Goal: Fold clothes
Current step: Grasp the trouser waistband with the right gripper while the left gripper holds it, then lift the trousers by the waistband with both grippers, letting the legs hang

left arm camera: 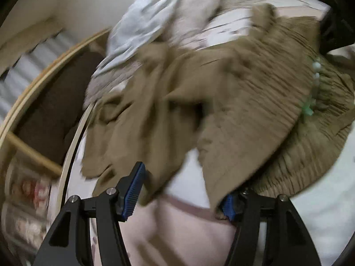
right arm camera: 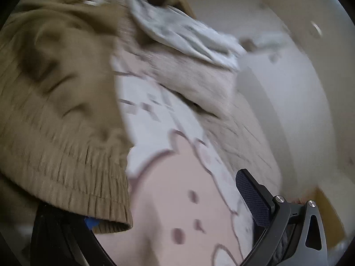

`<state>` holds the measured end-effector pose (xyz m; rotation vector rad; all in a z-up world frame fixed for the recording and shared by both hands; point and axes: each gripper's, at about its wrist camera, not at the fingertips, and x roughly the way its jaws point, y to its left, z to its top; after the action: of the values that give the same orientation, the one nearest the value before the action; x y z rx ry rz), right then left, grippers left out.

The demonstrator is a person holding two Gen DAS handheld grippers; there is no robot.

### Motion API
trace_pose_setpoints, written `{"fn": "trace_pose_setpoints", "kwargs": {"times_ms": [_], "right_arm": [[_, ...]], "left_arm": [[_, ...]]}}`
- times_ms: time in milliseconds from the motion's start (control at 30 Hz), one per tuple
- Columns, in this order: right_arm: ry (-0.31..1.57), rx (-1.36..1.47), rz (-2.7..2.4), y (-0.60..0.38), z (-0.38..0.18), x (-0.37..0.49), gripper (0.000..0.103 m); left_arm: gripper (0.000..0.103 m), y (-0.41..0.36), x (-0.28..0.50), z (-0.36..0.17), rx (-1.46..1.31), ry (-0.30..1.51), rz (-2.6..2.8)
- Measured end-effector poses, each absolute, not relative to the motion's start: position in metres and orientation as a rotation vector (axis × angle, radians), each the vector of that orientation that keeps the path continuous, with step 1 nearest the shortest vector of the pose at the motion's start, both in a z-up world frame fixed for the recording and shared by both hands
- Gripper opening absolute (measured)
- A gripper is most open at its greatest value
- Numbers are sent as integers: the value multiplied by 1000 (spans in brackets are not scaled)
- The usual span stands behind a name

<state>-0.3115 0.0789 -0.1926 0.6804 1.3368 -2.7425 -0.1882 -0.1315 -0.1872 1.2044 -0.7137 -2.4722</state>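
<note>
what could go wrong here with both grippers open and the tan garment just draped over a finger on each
Both the left gripper and right gripper stand open, so the tan garment only hangs over one finger of each and could slide off. Its bunched elastic waistband may fold unevenly. It could also drag the white cloth and beige garment lying beside it.

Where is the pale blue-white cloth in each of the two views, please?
Left wrist: the cloth is at the top, left of centre, above the tan garment.
Right wrist: the cloth is at the top, right of centre, to the right of the tan garment.
Shared landmark: the beige knit under the cloth, on the pink and white sheet.
</note>
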Motion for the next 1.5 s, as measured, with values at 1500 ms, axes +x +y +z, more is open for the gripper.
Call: {"fn": "trace_pose_setpoints", "kwargs": {"times_ms": [1500], "right_arm": [[940,-785,-3598,326,544,124,103]], "left_arm": [[80,14,132,526,-714,-421,-2549]]}}
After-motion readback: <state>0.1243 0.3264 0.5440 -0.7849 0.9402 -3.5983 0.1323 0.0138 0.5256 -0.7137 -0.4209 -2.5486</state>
